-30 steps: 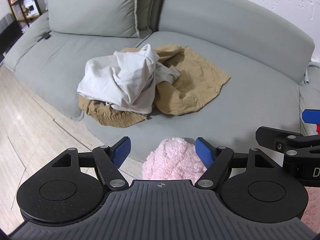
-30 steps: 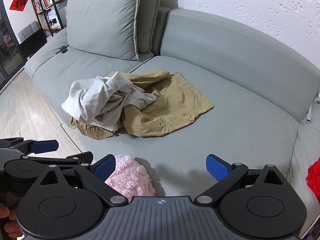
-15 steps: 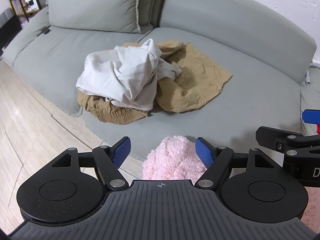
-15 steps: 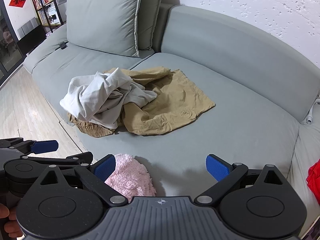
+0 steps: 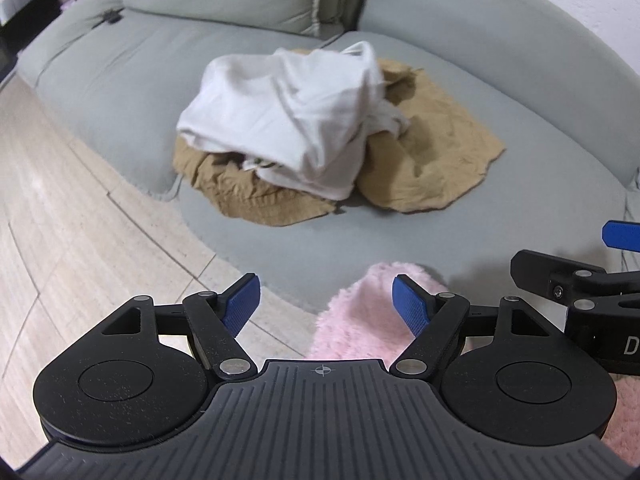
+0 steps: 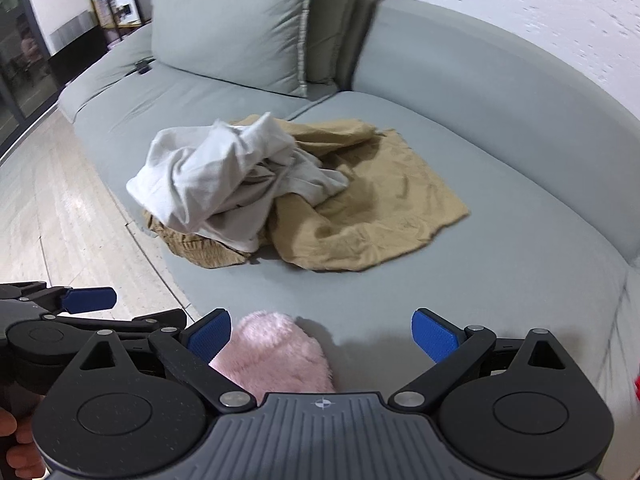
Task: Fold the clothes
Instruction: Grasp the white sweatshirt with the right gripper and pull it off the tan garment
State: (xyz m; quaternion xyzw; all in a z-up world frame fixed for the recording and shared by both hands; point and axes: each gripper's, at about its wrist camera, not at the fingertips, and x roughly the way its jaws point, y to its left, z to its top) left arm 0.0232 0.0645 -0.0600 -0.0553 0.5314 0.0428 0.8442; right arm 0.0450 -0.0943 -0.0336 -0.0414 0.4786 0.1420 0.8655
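Observation:
A crumpled white garment (image 5: 292,120) (image 6: 224,184) lies on top of a rumpled tan garment (image 5: 432,160) (image 6: 376,208) on the grey sofa seat (image 5: 460,240) (image 6: 500,260). My left gripper (image 5: 326,304) is open and empty, held in front of the sofa's edge, well short of the pile. My right gripper (image 6: 320,334) is open and empty, also short of the pile. The right gripper shows at the right edge of the left wrist view (image 5: 576,276); the left gripper shows at the left edge of the right wrist view (image 6: 80,312).
A fluffy pink item (image 5: 376,316) (image 6: 276,356) sits just below both grippers. Large grey cushions (image 6: 240,20) lean on the sofa back. Pale wood floor (image 5: 60,220) lies left. Shelves (image 6: 112,4) stand far left. A red item (image 6: 636,384) peeks at the right edge.
Both grippers have moved closer to the clothes pile, which looms larger and sits higher in view. Both stay open. The clothes have not moved.

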